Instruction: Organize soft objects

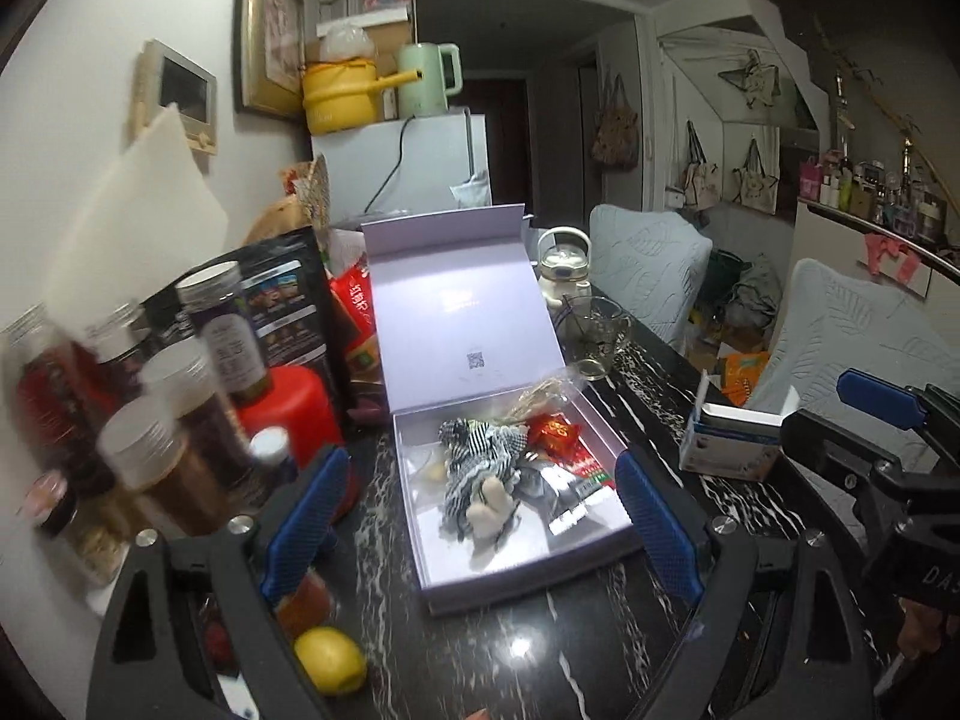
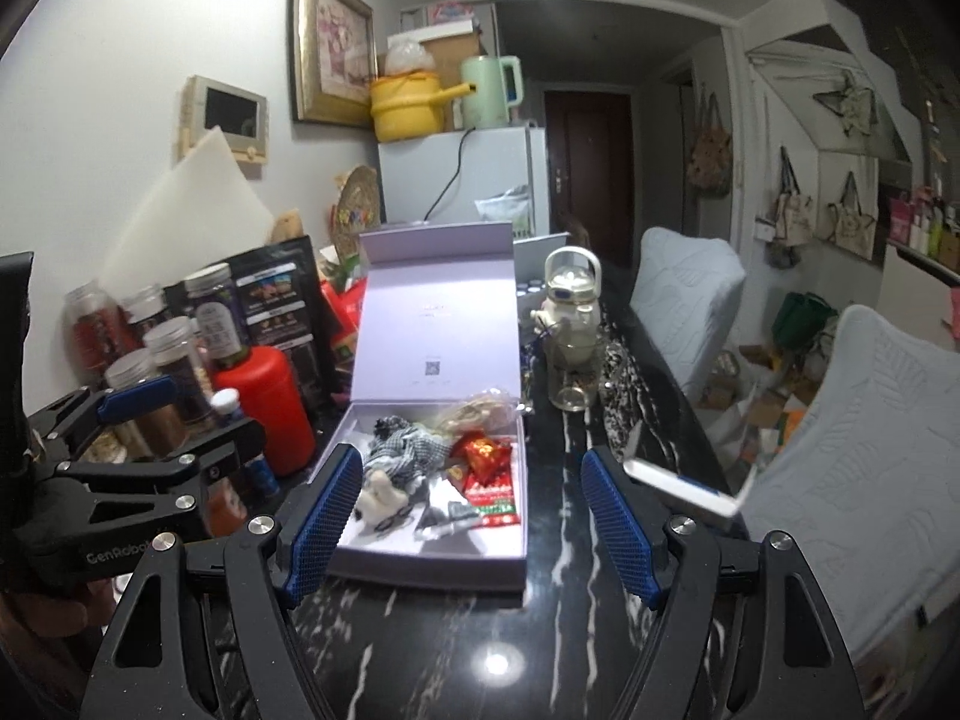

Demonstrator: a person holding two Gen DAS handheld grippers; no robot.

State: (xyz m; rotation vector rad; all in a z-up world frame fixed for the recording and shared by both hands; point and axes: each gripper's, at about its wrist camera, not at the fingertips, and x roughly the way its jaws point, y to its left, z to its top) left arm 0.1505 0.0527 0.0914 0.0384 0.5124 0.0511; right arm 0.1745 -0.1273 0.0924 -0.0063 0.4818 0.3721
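Note:
An open lavender box lies on the black marble table, lid raised. Inside lie a black-and-white checked soft toy, a red pouch, a straw-coloured bundle and foil packets. My left gripper is open and empty, just in front of the box. My right gripper is open and empty, before the box's near edge. Each gripper shows at the edge of the other's view.
Jars, a red container and a dark bag crowd the left. A lemon lies near. A glass cup, teapot, small carton and covered chairs are to the right.

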